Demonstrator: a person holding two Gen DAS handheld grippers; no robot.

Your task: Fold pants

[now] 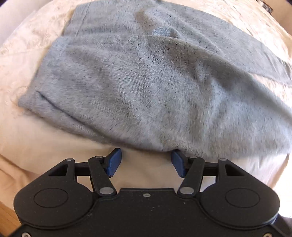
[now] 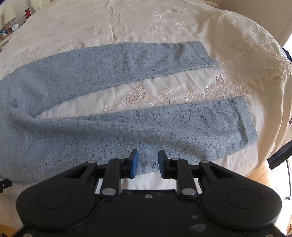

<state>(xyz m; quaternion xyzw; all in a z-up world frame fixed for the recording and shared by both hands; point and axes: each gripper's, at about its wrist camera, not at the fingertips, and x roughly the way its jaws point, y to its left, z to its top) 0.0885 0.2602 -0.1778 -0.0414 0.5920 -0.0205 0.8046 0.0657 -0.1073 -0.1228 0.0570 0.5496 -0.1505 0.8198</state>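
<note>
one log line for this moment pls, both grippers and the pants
left gripper: open, at waist-end edge | right gripper: open, at near leg edge | pants: flat on bedspread, legs apart, unfolded

One pair of grey pants [image 2: 113,127] lies on one cream bedspread [image 2: 146,23], with two legs spread apart, the cuffs toward three o'clock. Two grippers show, one per view: the left gripper [image 1: 145,162] and the right gripper [image 2: 148,163], each with two blue pads. At ten o'clock in the right wrist view stand one lamp [image 2: 8,15] and one framed picture [image 2: 4,32].
</note>
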